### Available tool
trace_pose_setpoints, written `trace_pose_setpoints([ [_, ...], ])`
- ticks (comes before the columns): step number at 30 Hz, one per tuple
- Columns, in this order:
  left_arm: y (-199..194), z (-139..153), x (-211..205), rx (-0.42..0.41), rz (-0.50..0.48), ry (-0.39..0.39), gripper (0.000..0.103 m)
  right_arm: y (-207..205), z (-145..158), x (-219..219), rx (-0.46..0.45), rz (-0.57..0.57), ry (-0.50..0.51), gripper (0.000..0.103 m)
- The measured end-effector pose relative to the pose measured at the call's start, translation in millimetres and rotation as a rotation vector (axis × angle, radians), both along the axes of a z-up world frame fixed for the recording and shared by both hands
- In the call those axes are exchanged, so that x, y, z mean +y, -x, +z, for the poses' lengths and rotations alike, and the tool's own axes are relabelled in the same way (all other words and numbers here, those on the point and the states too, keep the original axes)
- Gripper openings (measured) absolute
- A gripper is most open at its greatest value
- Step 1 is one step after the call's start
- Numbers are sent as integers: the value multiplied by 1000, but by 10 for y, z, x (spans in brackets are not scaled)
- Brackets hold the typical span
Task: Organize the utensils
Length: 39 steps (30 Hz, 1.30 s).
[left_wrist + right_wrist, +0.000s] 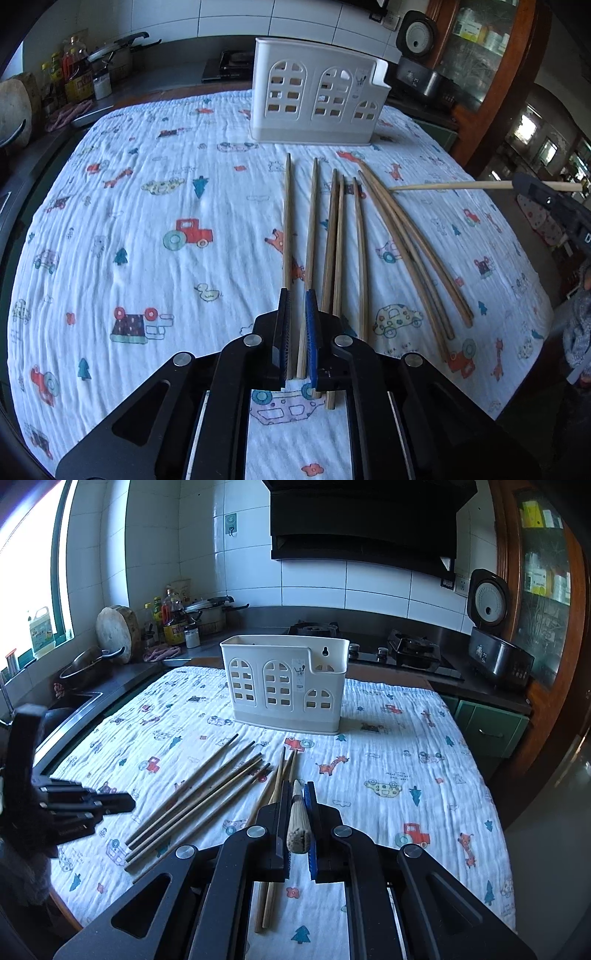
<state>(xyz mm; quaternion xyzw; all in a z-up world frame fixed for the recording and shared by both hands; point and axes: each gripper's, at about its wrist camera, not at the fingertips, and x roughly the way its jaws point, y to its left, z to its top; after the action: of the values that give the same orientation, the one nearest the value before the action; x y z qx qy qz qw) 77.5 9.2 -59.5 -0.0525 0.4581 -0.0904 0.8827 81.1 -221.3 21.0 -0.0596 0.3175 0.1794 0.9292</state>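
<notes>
Chopsticks [334,236] lie side by side on the table [147,221], which has a white cloth with cars and trees on it. The left gripper [296,334] sits at 6 o'clock in its own view, its two sides pressed on two chopsticks, one on the far left and the one next to it. At 12 o'clock stands a white holder [314,92] with little windows. At 3 o'clock the right gripper [546,195] pinches one chopstick [450,185] and holds it up off the table.
</notes>
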Motion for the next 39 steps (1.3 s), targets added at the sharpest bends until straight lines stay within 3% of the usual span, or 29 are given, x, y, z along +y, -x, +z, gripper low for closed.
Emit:
trace_pose_setpoints([
  [2, -20, -71, -1, 15, 9, -5, 20, -19, 21, 15, -6, 2, -1, 7],
  [14, -126, -258, 22, 50, 33, 13, 19, -65, 12, 48, -8, 3, -2, 7],
  [21, -159, -307, 50, 63, 43, 21, 13, -59, -9, 37, -1, 1, -5, 7],
  [28, -124, -293, -115, 53, 17, -94, 12, -60, -24, 44, 2, 1, -2, 7],
  [29, -133, -283, -109, 57, 17, -95, 6, -59, -22, 45, 1, 2, -2, 7],
  [32, -136, -207, -49, 55, 21, -52, 5, -55, -10, 60, -6, 5, 2, 7],
  [39, -46, 251, 110, -56, 46, 6, 5, -112, 105, 79, -28, 15, 3, 7],
])
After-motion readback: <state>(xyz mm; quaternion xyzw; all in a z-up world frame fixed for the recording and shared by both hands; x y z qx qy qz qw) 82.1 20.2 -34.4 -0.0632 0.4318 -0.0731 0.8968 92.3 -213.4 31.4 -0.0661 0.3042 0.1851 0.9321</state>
